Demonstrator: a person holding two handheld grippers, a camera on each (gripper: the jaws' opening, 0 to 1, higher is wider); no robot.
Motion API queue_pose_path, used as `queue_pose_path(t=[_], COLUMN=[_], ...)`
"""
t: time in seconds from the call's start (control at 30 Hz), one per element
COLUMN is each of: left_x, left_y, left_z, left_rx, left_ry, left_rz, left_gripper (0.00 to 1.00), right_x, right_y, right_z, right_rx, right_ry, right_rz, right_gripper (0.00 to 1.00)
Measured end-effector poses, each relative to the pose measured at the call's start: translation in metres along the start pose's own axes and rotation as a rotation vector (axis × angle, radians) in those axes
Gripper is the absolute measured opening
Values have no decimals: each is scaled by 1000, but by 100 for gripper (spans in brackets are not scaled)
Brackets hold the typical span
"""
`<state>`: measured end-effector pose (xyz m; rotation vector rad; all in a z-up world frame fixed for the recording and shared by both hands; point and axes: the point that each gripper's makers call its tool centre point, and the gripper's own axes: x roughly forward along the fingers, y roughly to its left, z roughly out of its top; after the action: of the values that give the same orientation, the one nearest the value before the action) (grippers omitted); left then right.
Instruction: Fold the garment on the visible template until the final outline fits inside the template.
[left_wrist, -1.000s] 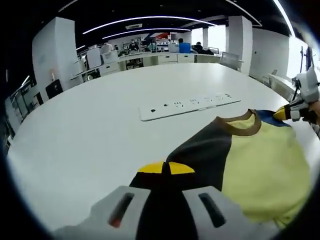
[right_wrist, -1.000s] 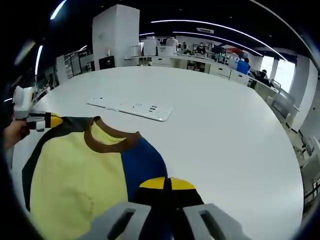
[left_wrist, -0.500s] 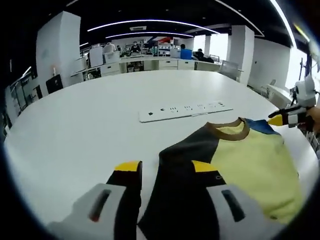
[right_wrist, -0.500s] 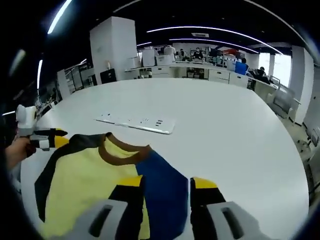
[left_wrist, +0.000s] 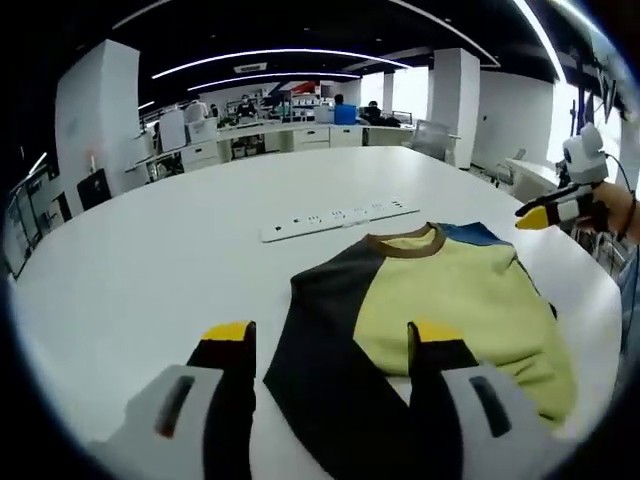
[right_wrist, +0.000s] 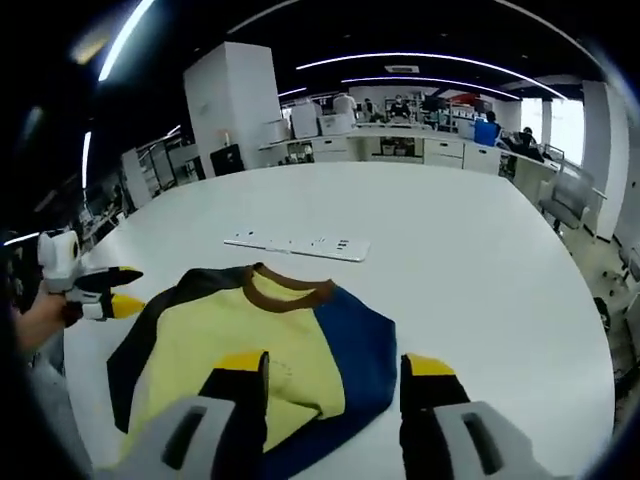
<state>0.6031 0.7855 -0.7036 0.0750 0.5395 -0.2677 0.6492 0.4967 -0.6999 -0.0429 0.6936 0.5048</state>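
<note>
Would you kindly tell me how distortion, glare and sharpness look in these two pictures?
Left gripper view: the table edge bows strongly, bright window glare at right, shirt sharp. Right gripper view: ceiling lights curve into arcs, power strip sharp, the near jaws look slightly soft.

One yellow shirt with black and blue sides and a brown collar (left_wrist: 440, 290) (right_wrist: 270, 340), one long white power strip (left_wrist: 340, 217) (right_wrist: 298, 245), one round white bench (left_wrist: 150, 270) (right_wrist: 480, 260), and two hand-held grippers: left (left_wrist: 330, 345) (right_wrist: 120, 290), right (right_wrist: 335, 375) (left_wrist: 545, 212).
</note>
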Motion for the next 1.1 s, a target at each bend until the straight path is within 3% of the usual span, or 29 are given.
queue_pose_path(t=[0.4, 0.67, 0.77, 0.93, 1.1], left_x=[-40, -60, -67, -72, -71], left_y=[-27, -53, -57, -65, -78], left_z=[-6, -32, -42, -68, -88], left_rx=[51, 105, 119, 111, 133], left_ry=[-33, -10, -1, 38, 58], left_rz=[-63, -100, -92, -78, -111], left_gripper=[60, 54, 52, 48, 43], right_x=[-28, -32, -32, -29, -24], right_y=[18, 37, 49, 55, 54], right_z=[-44, -74, -84, -96, -104], right_rx=[-8, 8, 79, 92, 112], right_ry=[60, 93, 90, 98, 83], right_rz=[25, 51, 73, 60, 14], right_gripper=[50, 43, 37, 33, 25])
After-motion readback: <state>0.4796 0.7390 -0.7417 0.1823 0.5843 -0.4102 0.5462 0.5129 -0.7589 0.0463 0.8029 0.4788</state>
